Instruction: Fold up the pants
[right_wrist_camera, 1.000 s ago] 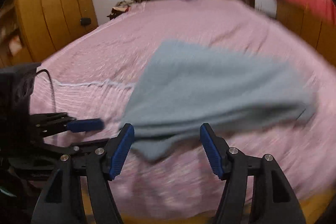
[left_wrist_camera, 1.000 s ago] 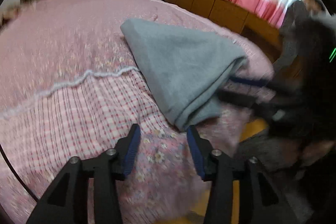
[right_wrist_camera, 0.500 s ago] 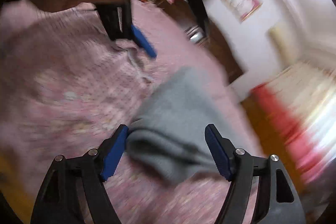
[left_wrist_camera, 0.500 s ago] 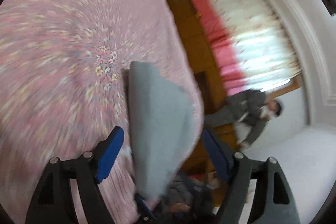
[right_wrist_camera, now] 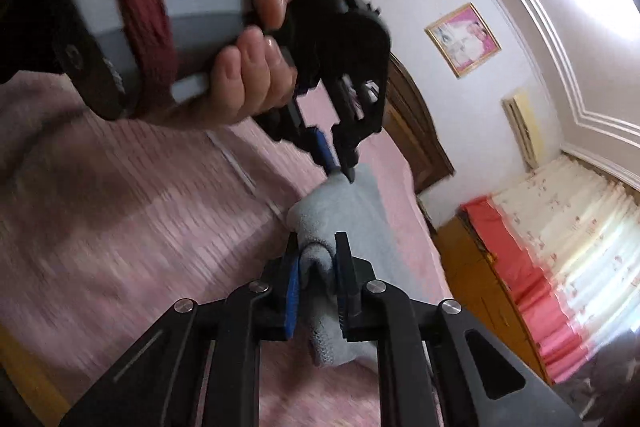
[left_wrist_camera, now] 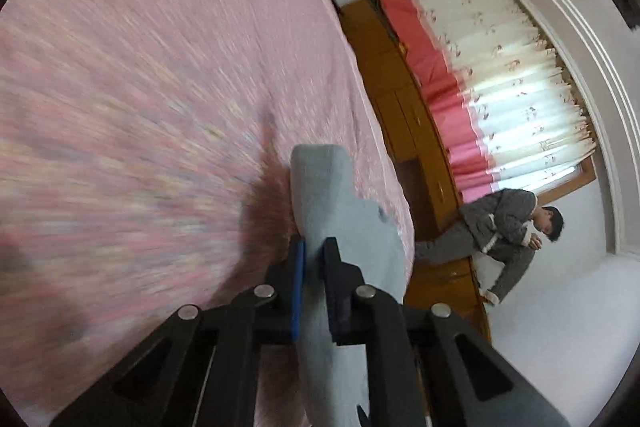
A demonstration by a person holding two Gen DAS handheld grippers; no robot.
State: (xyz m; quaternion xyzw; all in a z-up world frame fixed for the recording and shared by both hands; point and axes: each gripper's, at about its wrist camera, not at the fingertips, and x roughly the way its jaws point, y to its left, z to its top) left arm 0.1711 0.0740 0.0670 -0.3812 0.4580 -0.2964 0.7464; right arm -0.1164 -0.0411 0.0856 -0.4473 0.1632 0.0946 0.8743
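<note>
The grey pants (left_wrist_camera: 320,195) lie bunched and folded on the pink bedspread (left_wrist_camera: 160,107). In the left wrist view my left gripper (left_wrist_camera: 314,247) is shut on one edge of the cloth, which runs back between its fingers. In the right wrist view my right gripper (right_wrist_camera: 318,243) is closing its jaws, with a rolled fold of the pants (right_wrist_camera: 360,211) pinched between the pads. Beyond it a hand (right_wrist_camera: 240,79) holds the left gripper (right_wrist_camera: 340,173), whose tips nip the far end of the same cloth. Both views are tilted sideways.
The bedspread (right_wrist_camera: 120,227) fills the left of both views. A wooden cabinet (left_wrist_camera: 400,87) runs along the bed's far side under a red-and-white curtain (left_wrist_camera: 500,67). A person (left_wrist_camera: 508,227) in grey sits against it. A dark headboard (right_wrist_camera: 416,131) stands at the wall.
Both grippers rolled sideways and moved in onto the pants' edge. Their jaws, open astride the cloth half a second ago, have come together on it.
</note>
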